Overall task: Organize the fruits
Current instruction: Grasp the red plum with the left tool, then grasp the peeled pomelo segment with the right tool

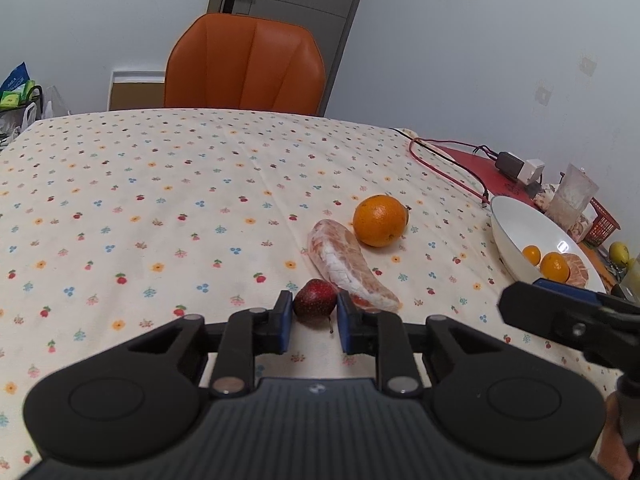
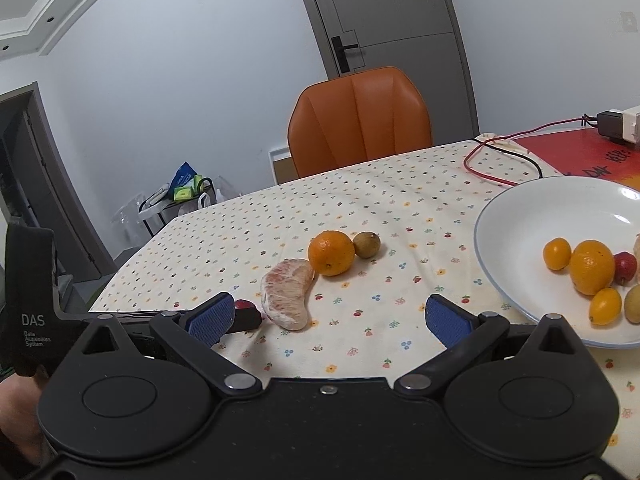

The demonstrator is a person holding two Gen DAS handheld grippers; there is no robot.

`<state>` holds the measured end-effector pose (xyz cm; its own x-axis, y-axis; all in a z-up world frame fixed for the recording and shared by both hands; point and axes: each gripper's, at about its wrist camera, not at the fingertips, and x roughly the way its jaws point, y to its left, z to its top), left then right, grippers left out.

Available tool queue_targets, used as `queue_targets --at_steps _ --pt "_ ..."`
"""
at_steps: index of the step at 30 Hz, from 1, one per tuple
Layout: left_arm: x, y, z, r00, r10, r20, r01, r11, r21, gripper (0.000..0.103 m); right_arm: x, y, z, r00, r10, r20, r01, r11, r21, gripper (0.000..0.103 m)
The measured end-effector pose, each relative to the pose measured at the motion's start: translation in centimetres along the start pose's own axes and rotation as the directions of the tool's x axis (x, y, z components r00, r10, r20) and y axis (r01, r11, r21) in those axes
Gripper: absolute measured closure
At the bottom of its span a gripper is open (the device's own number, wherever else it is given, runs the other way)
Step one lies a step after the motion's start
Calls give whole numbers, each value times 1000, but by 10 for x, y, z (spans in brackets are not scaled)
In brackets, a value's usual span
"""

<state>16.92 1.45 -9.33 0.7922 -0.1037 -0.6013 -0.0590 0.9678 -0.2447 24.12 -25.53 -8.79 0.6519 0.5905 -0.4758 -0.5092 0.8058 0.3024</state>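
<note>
So the left gripper (image 1: pixel 313 316) had its blue pads clamped on the small red fruit (image 1: pixel 315 303), pinched at its sides w/ the stem poking out toward the near edge of the table. My guess is that's a pick for the white bowl (image 1: pixel 508 224), since the bowl sat off to the right and already had a bunch of fruit in it: small orange ones, a bigger one, another little red one, so sorting was prob about halfway. The red fruit looked dark, glossy, roundish, kinda like a hawthorn or tiny apple, still resting on the flowered tablecloth (image 1: pixel 160 184) afaict, not lifted yet. Right beside it, touching or nearly so, lay the peeled pomelo wedge (image 1: pixel 348 266), pale pink w/ white pith, curved like a banana. Just past that the orange (image 1: pixel 379 221) sat upright, and from the right wrist view a small brownish-green fruit (image 2: pixel 366 244) hid right behind it. The right gripper (image 2: pixel 330 318) had its fingers spread wide w/ nothing between them, hovering near the bowl's near-left rim, prob waiting its turn. Grip seemed centered, but something that round and smooth could squirt out, imo, and the wedge is close enough to get nudged.
</note>
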Motion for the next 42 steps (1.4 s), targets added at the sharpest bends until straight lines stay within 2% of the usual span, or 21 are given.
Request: queue_targets --at_steps 15,22,27,34,35,37,38,42 --pt "-30 44 7 998 51 44 -49 997 -63 81 40 29 2 999 14 -38 -15 1000 -20 3" --pt "-32 57 9 995 83 47 -80 994 -77 82 69 43 4 997 -14 -74 12 1000 -24 15" --pt "-31 61 9 994 99 42 -95 991 -91 81 88 51 5 994 -19 -106 14 999 -40 31" --pt "-31 62 11 992 117 40 -112 989 -96 81 106 56 3 992 -38 -120 29 997 -69 34" --pt "-31 62 11 992 119 41 -114 989 -97 81 107 56 4 992 -40 -121 31 997 -75 36" --pt "-32 61 11 992 121 43 -116 989 -96 81 110 57 5 991 -56 -119 45 995 -94 50" --pt "-32 60 11 992 121 43 -117 989 -95 81 111 57 6 990 -76 -116 64 992 -107 64" --pt "-33 55 12 992 118 44 -114 990 -86 82 108 53 6 991 -47 -126 32 993 -118 66"
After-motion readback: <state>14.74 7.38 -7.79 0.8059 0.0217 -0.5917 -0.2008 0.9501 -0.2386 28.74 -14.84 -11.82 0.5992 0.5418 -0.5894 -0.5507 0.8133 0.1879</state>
